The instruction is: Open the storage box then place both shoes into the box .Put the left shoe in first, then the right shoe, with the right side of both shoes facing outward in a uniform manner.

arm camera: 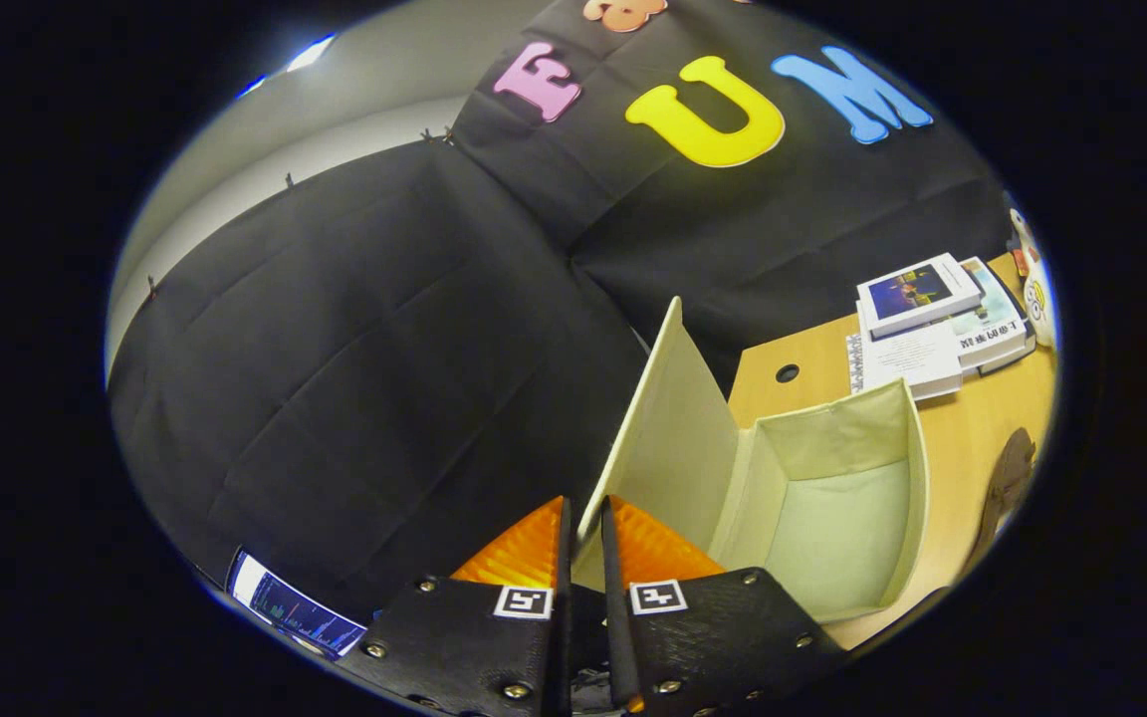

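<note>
The cream fabric storage box (pixel 917 478) stands open on the wooden table (pixel 972 438), and its inside looks bare. Its lid (pixel 668 428) is swung up and stands almost upright along the box's left side. My gripper (pixel 584 510) is shut on the lid's near edge, which runs between the two fingers. A dark brown shoe-like shape (pixel 1010 476) lies on the table to the right of the box, partly cut off.
A stack of books (pixel 932 319) lies on the table beyond the box, with a small white figure (pixel 1032 289) beside it. A round cable hole (pixel 788 373) sits in the tabletop behind the box. A lit screen (pixel 290 604) shows low on the left.
</note>
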The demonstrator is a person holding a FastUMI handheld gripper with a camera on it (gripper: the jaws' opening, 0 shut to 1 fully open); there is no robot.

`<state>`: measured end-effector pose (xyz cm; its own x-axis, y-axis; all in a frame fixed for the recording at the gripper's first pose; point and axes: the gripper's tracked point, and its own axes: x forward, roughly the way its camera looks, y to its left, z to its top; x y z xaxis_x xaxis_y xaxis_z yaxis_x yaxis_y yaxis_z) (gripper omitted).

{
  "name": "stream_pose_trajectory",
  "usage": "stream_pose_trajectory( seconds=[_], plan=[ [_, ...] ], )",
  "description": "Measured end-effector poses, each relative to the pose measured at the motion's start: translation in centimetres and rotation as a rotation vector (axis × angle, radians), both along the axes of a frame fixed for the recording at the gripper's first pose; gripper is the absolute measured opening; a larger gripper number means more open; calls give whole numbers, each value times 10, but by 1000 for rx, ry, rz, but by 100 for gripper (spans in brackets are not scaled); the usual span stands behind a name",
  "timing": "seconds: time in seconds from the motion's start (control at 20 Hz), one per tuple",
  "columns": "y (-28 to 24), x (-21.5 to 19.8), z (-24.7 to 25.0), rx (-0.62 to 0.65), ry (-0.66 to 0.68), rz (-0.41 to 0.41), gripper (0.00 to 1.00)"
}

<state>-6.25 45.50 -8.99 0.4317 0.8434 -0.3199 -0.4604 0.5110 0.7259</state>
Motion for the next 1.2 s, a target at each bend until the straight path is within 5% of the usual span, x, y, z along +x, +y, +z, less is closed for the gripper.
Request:
stream_pose_trajectory(
  seconds=[0.05,0.1,0.2,0.25,0.3,0.4,0.7,1.2],
  plan=[
    [6,-1,1,0,-12,23,14],
    [10,0,-2,-9,-30,39,27],
    [15,-2,-3,-37,-71,77,34],
    [17,-6,-3,-51,-90,105,45],
    [17,-9,-3,-68,-110,122,71],
    [11,-7,-1,-97,-153,113,96],
    [-41,21,-6,-143,-178,19,97],
    [-192,63,-44,-405,-224,-191,98]
  ],
)
